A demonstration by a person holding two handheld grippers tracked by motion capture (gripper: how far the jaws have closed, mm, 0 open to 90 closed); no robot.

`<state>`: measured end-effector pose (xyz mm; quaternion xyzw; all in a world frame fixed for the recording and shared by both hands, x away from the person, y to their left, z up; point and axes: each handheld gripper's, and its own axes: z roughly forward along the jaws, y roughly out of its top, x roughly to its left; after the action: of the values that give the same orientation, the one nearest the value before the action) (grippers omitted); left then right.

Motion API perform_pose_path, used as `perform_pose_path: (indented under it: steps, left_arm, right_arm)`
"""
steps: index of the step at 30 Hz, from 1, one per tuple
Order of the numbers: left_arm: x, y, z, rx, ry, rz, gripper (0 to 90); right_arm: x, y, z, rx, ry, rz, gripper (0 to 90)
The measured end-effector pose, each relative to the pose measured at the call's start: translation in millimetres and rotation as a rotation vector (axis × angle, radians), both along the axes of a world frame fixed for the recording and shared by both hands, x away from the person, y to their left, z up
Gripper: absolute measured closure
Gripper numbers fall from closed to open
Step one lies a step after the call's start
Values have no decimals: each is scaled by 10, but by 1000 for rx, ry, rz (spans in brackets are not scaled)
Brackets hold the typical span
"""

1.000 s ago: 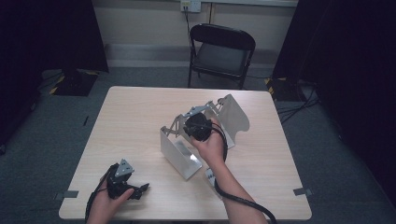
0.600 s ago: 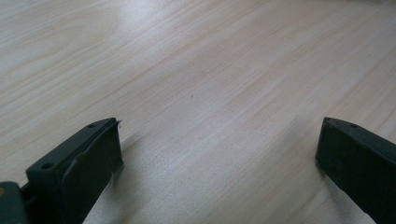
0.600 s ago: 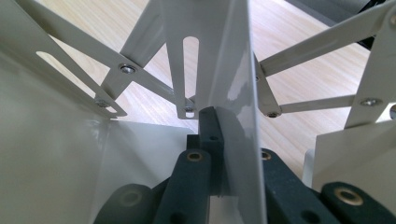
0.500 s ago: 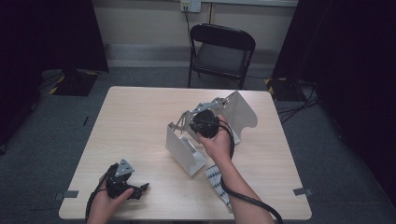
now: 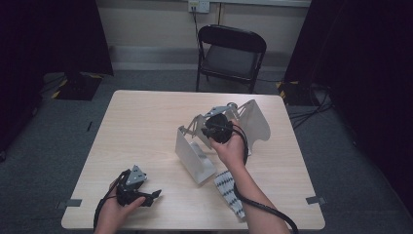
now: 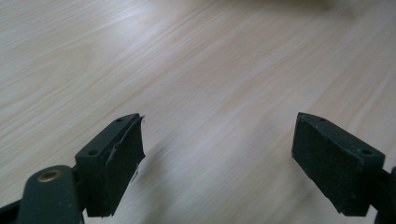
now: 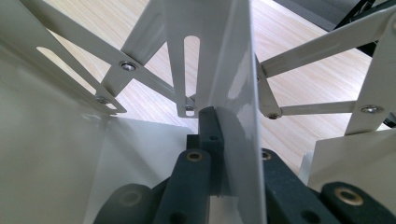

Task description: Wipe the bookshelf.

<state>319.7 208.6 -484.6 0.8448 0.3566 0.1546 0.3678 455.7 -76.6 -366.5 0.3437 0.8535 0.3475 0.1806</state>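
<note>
Centre of frame: right tool (image 5: 217,130) clamps a panel of the white metal rack (image 5: 195,158), partly unfolded on the surface (image 5: 146,122). Lower left: left tool (image 5: 146,196), its jaws just narrowing on nothing, waits; further unfolding likely remains.

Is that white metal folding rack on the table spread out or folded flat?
Spread: the white metal folding rack has panels standing apart, linked by slanted struts.

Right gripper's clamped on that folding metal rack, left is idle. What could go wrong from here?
1. The right gripper pinches only one thin panel of the white metal rack; it could slip or swing on its riveted links.
2. The striped cloth lies by the rack's base and could snag.
</note>
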Motion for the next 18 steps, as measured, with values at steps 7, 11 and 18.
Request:
perform_pose_path:
  steps: [7,11,18]
  left_arm:
    - [-43,-181,72,-39,15,-59,164]
    - [-55,-332,72,-62,30,-99,163]
    - [-32,-593,117,-105,46,-164,155]
  right_arm:
    - [16,-49,4,-13,-10,-3,897]
    - [27,-94,10,-14,-5,-8,896]
    - [41,-122,44,-24,-10,-15,896]
